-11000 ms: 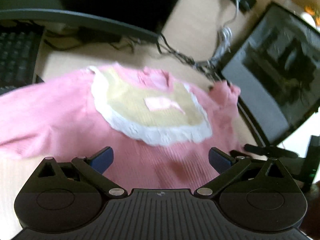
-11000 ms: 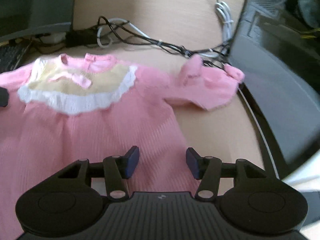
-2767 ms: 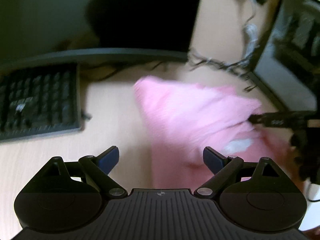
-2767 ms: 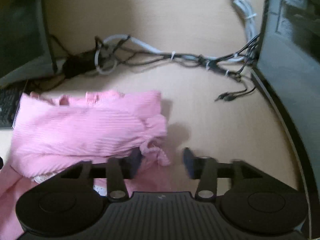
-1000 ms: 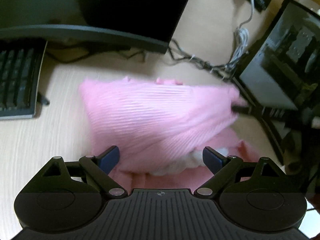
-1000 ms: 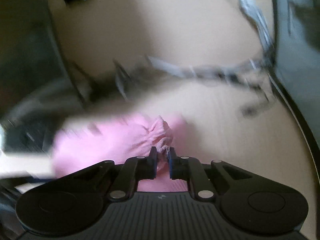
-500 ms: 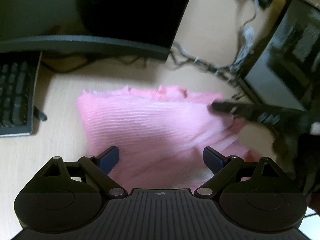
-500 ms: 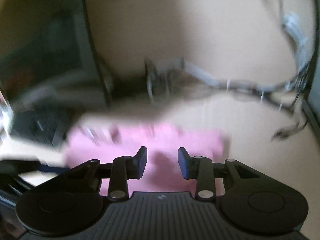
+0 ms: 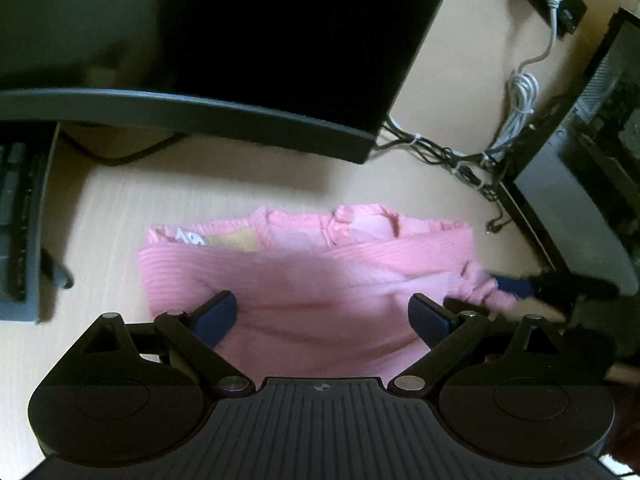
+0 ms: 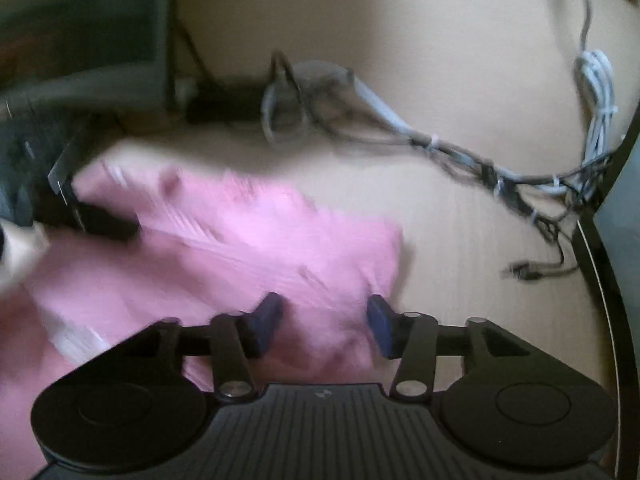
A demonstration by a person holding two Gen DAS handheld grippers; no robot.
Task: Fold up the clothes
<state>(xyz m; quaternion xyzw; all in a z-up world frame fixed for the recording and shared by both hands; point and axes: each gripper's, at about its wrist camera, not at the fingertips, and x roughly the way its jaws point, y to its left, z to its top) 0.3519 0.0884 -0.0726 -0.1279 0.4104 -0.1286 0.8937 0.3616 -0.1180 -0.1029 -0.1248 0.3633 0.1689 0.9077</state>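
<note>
The pink ribbed garment lies folded on the light wooden desk, a strip of its cream yoke and white lace showing at the back left. My left gripper stands open just above the near half of the fold. In the right wrist view the same pink garment is blurred, and my right gripper is open over its right corner. The tip of the right gripper shows at the garment's gathered sleeve in the left wrist view.
A dark monitor overhangs the desk behind the garment. A keyboard lies at the left. A tangle of cables runs along the back toward a dark computer case on the right.
The right gripper, shut on the gathered sleeve one second ago, has opened and let it go on the fold. The garment now lies flatter and the left gripper has dropped closer to it.
</note>
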